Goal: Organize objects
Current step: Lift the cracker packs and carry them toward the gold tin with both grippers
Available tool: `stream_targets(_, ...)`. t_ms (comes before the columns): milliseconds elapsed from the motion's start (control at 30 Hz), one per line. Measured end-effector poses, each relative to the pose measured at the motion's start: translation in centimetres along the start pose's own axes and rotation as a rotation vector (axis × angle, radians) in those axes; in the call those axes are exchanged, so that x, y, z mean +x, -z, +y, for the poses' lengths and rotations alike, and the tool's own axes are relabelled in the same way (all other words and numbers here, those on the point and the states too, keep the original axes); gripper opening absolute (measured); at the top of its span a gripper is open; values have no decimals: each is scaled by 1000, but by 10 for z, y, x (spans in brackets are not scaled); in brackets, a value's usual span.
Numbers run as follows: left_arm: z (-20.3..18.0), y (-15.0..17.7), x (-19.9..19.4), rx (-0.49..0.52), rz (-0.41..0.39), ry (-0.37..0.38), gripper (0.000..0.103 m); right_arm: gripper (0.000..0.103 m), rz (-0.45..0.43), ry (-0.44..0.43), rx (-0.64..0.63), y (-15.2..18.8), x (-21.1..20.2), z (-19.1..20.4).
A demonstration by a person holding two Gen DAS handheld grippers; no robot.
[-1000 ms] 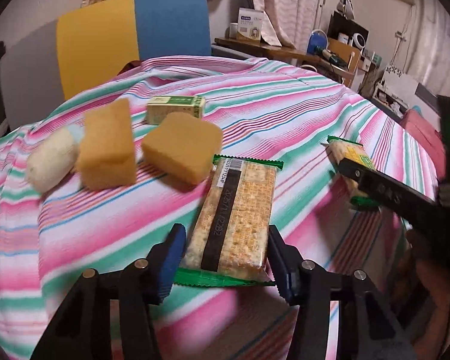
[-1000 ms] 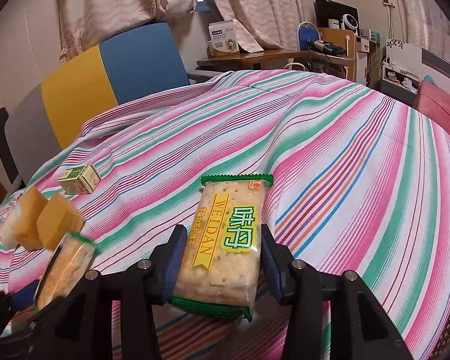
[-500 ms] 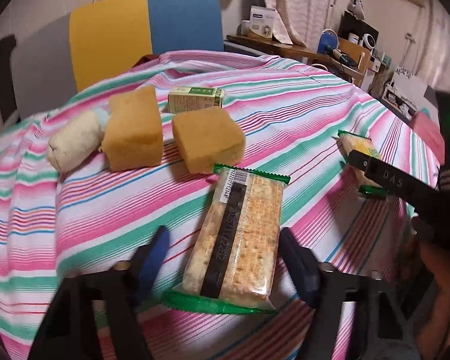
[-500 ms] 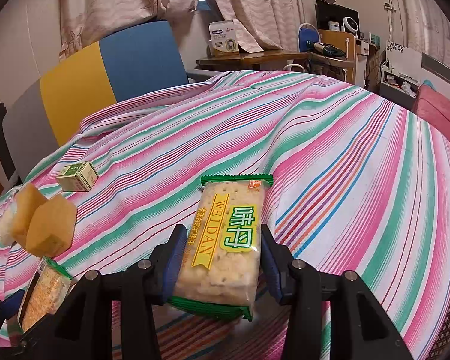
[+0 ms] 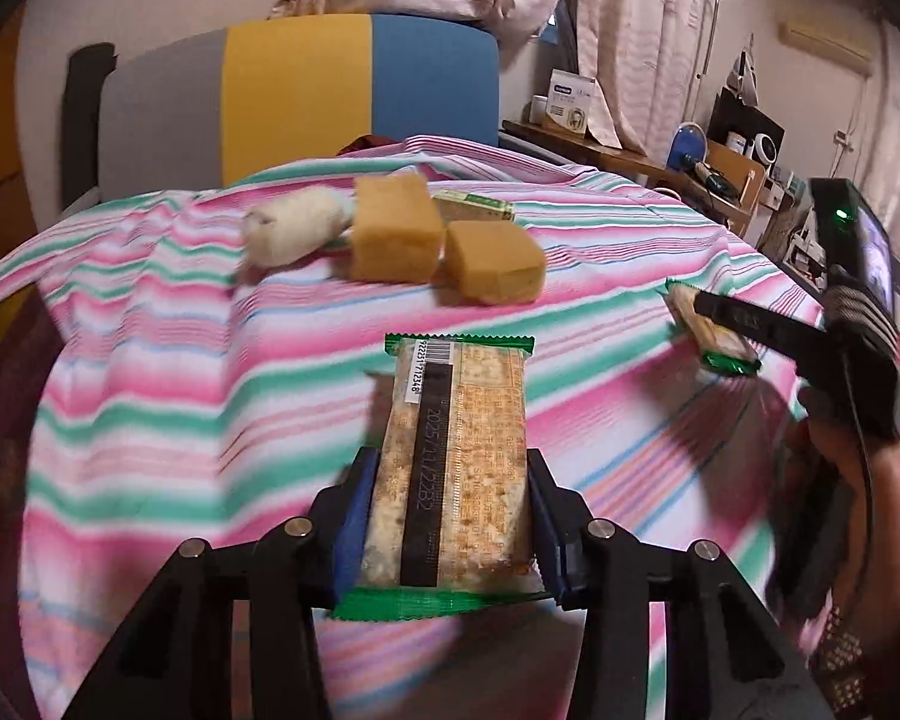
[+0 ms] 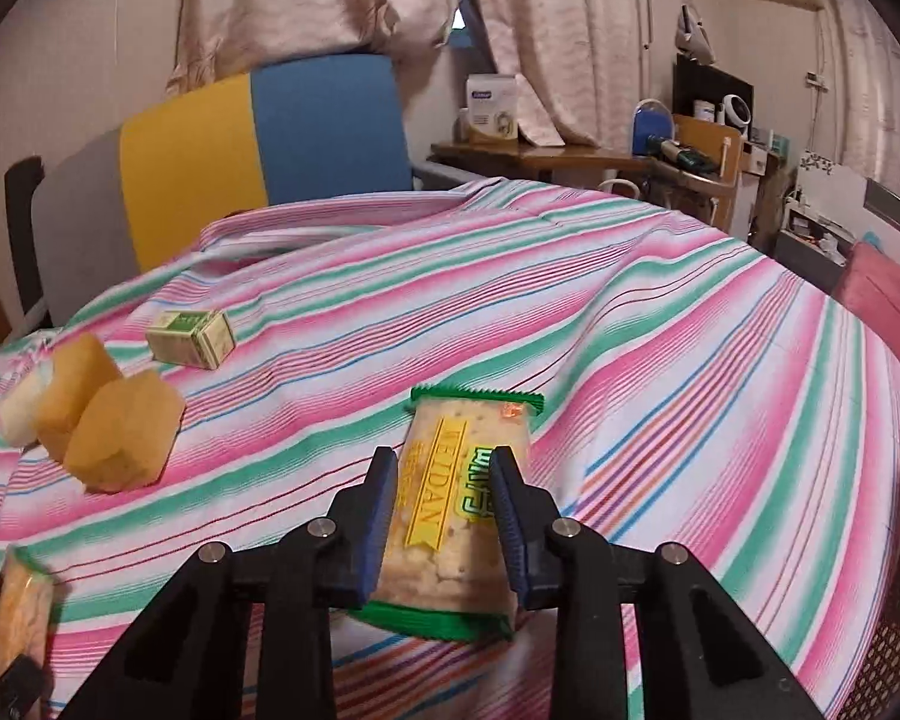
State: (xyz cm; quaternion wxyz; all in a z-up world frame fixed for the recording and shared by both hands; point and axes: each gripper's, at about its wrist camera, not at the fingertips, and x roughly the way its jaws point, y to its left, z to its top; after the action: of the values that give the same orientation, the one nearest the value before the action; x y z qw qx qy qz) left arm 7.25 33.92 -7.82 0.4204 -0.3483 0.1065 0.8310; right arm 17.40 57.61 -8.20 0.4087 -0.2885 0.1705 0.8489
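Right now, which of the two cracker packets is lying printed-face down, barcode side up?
The cracker packet in the left gripper, whose jaws are closing on it. The other packet, in the right gripper, shows its yellow-and-green front.

The carton [image 5: 473, 208] sits mostly hidden behind the two sponges [image 5: 397, 227] in the left wrist view; only its green top edge shows. The striped cloth [image 5: 150, 372] there is smeared with motion blur. In the right wrist view, a cracker pack [image 6: 21, 612] at the lower left is blurred and cut by the frame edge, and the white roll [image 6: 17, 414] is largely covered by a sponge. Small print on the packs is unreadable.
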Motion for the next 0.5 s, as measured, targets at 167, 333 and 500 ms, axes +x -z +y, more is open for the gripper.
stream_targets(167,17,10,-10,10,-26,-34,47,58,37,41,8,-1,3,1)
stream_targets(333,22,14,-10,0,-42,-23,48,58,148,48,-28,-4,23,5)
stream_targets(500,25,15,-13,-25,-35,-20,47,48,129,72,-85,-1,19,17)
